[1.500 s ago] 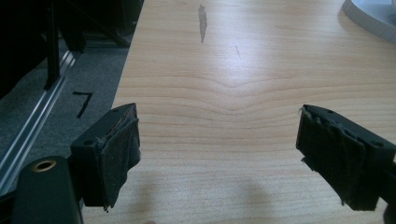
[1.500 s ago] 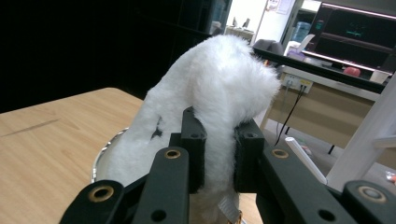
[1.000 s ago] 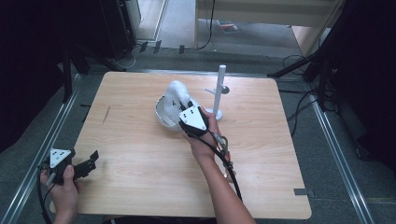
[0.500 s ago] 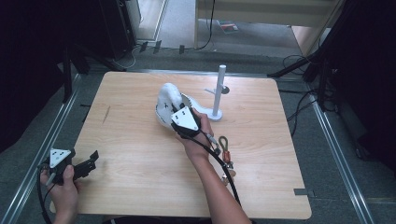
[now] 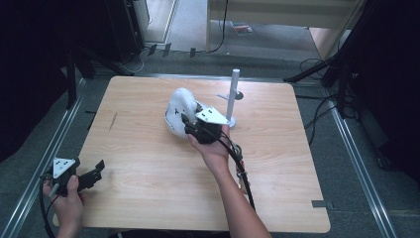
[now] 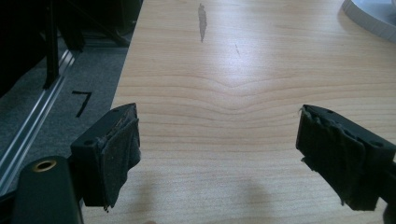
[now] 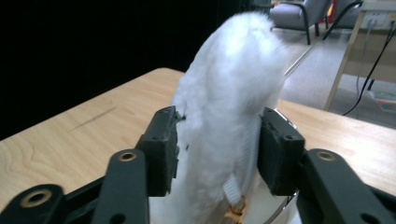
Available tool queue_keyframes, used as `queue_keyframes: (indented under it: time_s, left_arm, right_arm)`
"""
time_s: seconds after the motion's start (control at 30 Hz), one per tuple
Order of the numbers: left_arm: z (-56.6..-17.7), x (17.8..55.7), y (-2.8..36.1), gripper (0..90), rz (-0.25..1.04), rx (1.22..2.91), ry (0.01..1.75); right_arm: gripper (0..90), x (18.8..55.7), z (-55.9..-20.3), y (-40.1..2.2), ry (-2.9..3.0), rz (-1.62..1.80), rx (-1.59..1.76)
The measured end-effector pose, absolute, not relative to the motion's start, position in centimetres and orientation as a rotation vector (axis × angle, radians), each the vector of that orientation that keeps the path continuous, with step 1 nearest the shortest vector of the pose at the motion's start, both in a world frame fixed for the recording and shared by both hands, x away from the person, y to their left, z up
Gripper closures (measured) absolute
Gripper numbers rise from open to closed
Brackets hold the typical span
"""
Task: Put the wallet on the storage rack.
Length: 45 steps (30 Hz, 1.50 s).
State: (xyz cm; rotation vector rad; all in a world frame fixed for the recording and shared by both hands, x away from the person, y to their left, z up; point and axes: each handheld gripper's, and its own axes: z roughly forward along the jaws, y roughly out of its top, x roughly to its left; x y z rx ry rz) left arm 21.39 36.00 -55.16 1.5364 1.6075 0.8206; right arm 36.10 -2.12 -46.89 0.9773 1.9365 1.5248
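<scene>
A white fluffy earmuff-like thing (image 5: 177, 105) is held upright just above the middle of the wooden table (image 5: 148, 198). My right gripper (image 5: 187, 124) is shut on it from the near side. In the right gripper view the fluffy thing (image 7: 233, 84) stands pinched between the two black pads of the right gripper (image 7: 217, 149), with a white ribbed band and a metal rim low down. My left gripper (image 5: 98, 168) hovers at the table's near left corner. In its own view the left gripper (image 6: 219, 154) is open, with only bare wood between the jaws.
A white stand (image 5: 233, 94) with an upright pole and a round base sits just right of the fluffy thing. A dark streak (image 6: 202, 21) marks the wood at the left. Cables and dark frames surround the table on the floor.
My right gripper has carried the fluffy thing a little to the left, away from the white stand. The left gripper has stayed put.
</scene>
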Motion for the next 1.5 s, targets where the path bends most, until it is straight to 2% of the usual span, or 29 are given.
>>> queue_keyframes:
  time_s: [0.3,0.5,0.6,0.77,0.9,1.13,1.5]
  left_arm:
    - [-55.2,21.4,36.0,14.3,0.821,1.537,1.607]
    - [-55.2,21.4,36.0,14.4,0.819,1.537,1.606]
    - [-55.2,21.4,36.0,14.4,0.818,1.539,1.607]
    - [-55.2,21.4,36.0,14.4,0.820,1.538,1.607]
    - [-55.2,21.4,36.0,14.4,0.820,1.539,1.608]
    - [-55.2,21.4,36.0,14.4,0.819,1.538,1.607]
    - [-55.2,21.4,36.0,14.4,0.815,1.545,1.608]
  right_arm:
    - [44.2,36.7,-47.6,-2.3,1.987,1.477,1.045]
    - [43.6,37.3,-48.2,-2.3,2.042,1.449,1.092]
    - [48.6,37.4,-48.5,-2.2,2.070,1.399,1.094]
    - [69.5,37.4,-48.2,-2.1,2.074,1.361,1.059]
    - [76.7,37.2,-47.7,-1.9,2.070,1.309,0.970]
    - [79.1,37.2,-47.5,-1.3,1.998,1.185,0.833]
    - [77.8,38.1,-49.0,-1.0,2.016,1.195,0.918]
